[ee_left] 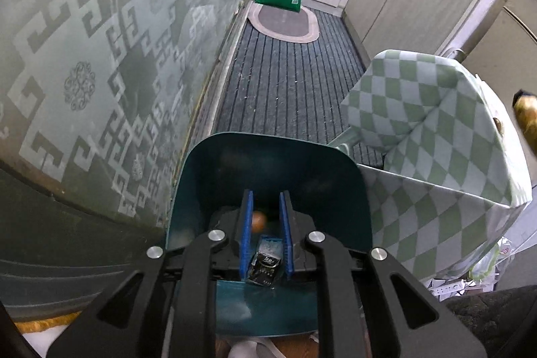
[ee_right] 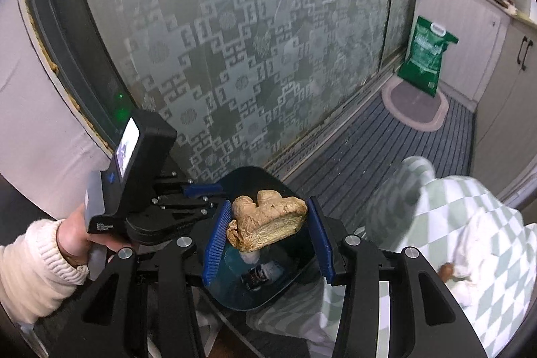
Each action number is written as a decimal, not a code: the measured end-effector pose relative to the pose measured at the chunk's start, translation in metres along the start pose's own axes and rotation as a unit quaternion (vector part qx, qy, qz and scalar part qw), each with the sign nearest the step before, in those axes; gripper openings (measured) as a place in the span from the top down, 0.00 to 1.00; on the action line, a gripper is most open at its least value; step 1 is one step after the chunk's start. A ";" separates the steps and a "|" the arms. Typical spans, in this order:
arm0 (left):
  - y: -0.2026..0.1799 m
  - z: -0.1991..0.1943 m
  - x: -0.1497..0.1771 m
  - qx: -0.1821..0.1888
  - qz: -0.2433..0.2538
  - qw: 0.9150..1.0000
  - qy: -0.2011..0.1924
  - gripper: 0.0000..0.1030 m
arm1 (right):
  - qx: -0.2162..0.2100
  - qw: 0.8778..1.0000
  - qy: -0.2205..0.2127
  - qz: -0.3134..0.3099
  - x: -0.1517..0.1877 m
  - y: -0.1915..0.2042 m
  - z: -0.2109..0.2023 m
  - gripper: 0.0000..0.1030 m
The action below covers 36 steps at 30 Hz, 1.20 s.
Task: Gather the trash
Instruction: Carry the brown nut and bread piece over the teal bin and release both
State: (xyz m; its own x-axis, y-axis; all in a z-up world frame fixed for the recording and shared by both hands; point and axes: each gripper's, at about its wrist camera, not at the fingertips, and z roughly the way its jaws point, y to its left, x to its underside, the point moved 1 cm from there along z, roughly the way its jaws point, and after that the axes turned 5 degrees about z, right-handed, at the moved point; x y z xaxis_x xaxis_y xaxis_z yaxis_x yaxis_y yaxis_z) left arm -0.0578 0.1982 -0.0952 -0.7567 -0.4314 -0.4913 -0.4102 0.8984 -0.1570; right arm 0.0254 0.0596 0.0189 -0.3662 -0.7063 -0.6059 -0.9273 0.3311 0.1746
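Ginger root (ee_right: 266,222), centre frame: rigid, knobbly, light; clamped endwise by right gripper (ee_right: 266,235) above dustpan (ee_right: 235,294). Left gripper (ee_left: 266,235): narrow, gripping dustpan's handle.

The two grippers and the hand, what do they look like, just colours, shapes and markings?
Both grippers, left gripper and right gripper, have black angular linkage arms with triangular cut-outs and round silver bolts. Their fingers are flat blue ribbed pads. The left one's black handle unit carries a small lit screen and white lettering too small to read. The person's hand is bare, in a cream knit sleeve.
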 end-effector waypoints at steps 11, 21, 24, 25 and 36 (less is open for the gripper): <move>-0.002 -0.019 -0.008 0.009 0.007 0.999 -0.042 0.74 | 0.013 0.997 0.071 -0.011 0.015 0.009 0.050 0.55; -0.002 -0.077 -0.022 0.034 -0.025 0.985 -0.167 0.59 | 0.007 0.993 0.119 -0.008 0.037 0.008 0.086 0.55; -0.005 -0.089 -0.024 0.045 -0.028 0.980 -0.190 0.57 | 0.003 0.991 0.133 -0.010 0.044 0.010 0.096 0.54; -0.007 -0.092 -0.025 0.049 -0.025 0.979 -0.195 0.56 | -0.001 0.990 0.140 -0.010 0.047 0.012 0.100 0.54; -0.037 -0.135 -0.024 0.078 0.004 0.950 -0.302 0.45 | -0.008 0.985 0.172 -0.020 0.069 0.023 0.129 0.53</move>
State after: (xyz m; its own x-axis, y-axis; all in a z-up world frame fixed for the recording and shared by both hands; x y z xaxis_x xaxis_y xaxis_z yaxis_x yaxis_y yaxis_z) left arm -0.0929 0.1640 0.0378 -0.3095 -0.3412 -0.8876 -0.2892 0.9230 -0.2540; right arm -0.0112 0.0995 -0.1189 -0.3321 -0.8896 -0.3136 -0.9414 0.2917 0.1696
